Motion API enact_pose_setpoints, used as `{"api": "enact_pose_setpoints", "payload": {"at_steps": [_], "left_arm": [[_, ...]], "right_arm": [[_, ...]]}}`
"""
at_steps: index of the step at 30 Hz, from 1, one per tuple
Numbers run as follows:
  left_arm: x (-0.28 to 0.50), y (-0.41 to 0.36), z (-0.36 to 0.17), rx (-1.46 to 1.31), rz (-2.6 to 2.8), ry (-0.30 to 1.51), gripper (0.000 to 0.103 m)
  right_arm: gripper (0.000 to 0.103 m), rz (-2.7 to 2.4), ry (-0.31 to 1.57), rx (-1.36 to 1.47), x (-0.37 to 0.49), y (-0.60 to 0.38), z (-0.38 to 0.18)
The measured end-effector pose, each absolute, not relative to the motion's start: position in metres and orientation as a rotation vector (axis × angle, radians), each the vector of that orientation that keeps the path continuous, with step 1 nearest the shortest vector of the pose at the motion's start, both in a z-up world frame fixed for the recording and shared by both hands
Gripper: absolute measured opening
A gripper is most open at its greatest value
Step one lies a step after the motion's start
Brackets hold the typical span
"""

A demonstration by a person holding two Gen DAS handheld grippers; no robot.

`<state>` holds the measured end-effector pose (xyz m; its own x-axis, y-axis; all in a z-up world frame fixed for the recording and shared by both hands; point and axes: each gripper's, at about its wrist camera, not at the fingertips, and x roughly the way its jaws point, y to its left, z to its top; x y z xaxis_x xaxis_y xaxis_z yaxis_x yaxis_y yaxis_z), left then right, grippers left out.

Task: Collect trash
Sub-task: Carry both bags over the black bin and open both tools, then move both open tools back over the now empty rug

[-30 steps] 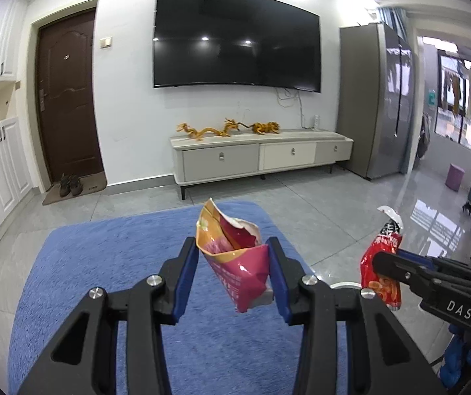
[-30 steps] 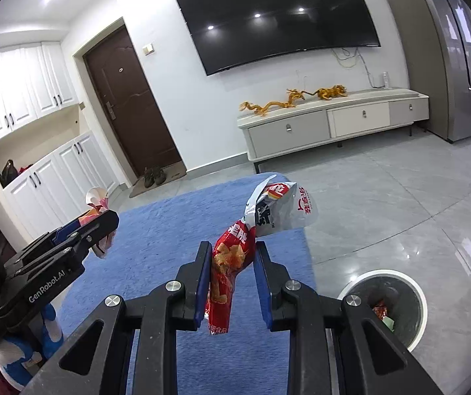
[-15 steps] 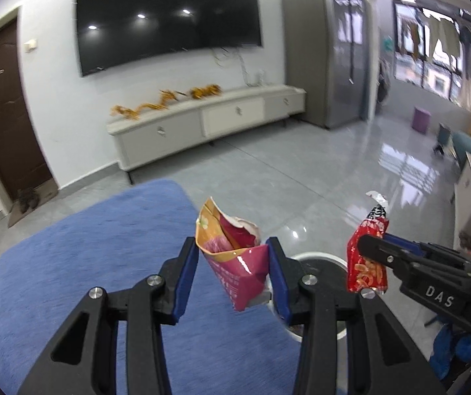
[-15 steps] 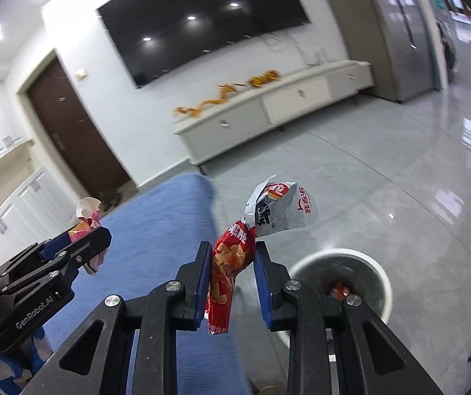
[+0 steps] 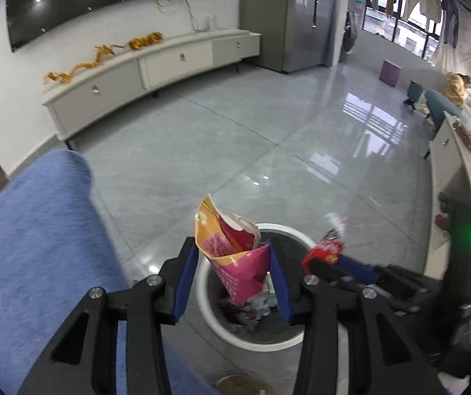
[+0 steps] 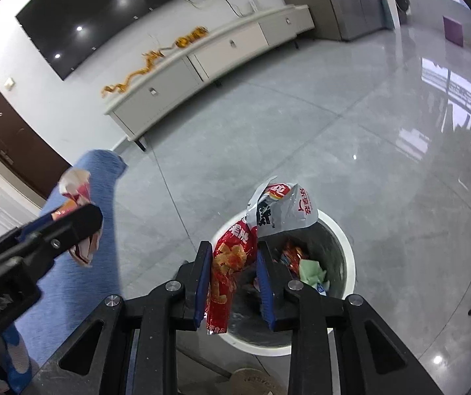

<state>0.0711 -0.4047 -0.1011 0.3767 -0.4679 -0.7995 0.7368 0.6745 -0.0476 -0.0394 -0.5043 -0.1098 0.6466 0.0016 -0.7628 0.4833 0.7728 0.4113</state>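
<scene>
A: Left wrist view: what's below?
B: A white trash bin (image 5: 215, 324) on grey floor. The left gripper (image 5: 233, 278) jaws clench a pink snack bag (image 5: 240, 271) above it.
A: The right?
B: The right gripper (image 6: 232, 278) jaws clench a red wrapper (image 6: 227, 271) over the rim.

My left gripper (image 5: 233, 271) points steeply down, its two black arms splayed toward me and the blue pads (image 5: 186, 279) facing each other with a fair gap; both pads press on what I carry between them. My right gripper (image 6: 232, 279) tips down at much the same slant, jaws narrower, pads closed on their load from either side. The two sit close side by side: from my left wrist the right one shows as a dark, blurred shape at the right edge, and from my right wrist the left one juts in at the left, fingertips forward
</scene>
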Motion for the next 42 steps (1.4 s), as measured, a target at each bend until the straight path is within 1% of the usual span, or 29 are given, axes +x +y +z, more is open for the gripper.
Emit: {"api": "enact_pose_setpoints", "payload": {"at_steps": [3, 4, 5, 6, 7, 13, 20, 25, 28, 36, 38, 40, 42], "left_arm": [[0.076, -0.416, -0.11, 0.318, -0.816, 0.925, 0.043], [0.08, -0.419, -0.113, 0.312, -0.822, 0.937, 0.044], [0.082, -0.421, -0.114, 0.304, -0.828, 0.946, 0.047], [0.084, -0.423, -0.115, 0.297, -0.831, 0.951, 0.053], [0.085, -0.423, -0.116, 0.288, -0.83, 0.953, 0.057], [0.092, -0.418, -0.117, 0.256, -0.818, 0.973, 0.059], [0.086, -0.396, -0.097, 0.228, -0.779, 0.944, 0.059], [0.08, -0.366, -0.071, 0.191, -0.734, 0.89, 0.059], [0.073, -0.341, -0.051, 0.168, -0.702, 0.84, 0.059], [0.045, -0.264, 0.003, 0.101, -0.64, 0.718, 0.06], [0.036, -0.238, 0.021, 0.087, -0.617, 0.671, 0.063], [0.025, -0.209, 0.037, 0.07, -0.581, 0.616, 0.075], [0.018, -0.186, 0.049, 0.064, -0.539, 0.573, 0.078]], "right_arm": [[0.027, -0.307, 0.873, 0.667, -0.033, -0.515, -0.126], [0.028, -0.31, 0.88, 0.672, -0.031, -0.517, -0.13], [0.037, -0.312, 0.887, 0.674, -0.031, -0.518, -0.133], [0.042, -0.317, 0.894, 0.675, -0.031, -0.519, -0.137], [0.05, -0.321, 0.897, 0.678, -0.031, -0.52, -0.139], [0.052, -0.344, 0.923, 0.692, -0.035, -0.523, -0.148], [0.056, -0.36, 0.894, 0.674, -0.041, -0.522, -0.13], [0.057, -0.36, 0.839, 0.644, -0.05, -0.509, -0.098], [0.059, -0.344, 0.789, 0.612, -0.056, -0.494, -0.069], [0.065, -0.258, 0.613, 0.47, -0.078, -0.43, 0.03], [0.067, -0.239, 0.572, 0.438, -0.083, -0.412, 0.051], [0.069, -0.221, 0.535, 0.406, -0.09, -0.392, 0.07], [0.074, -0.182, 0.495, 0.374, -0.096, -0.367, 0.09]]}}
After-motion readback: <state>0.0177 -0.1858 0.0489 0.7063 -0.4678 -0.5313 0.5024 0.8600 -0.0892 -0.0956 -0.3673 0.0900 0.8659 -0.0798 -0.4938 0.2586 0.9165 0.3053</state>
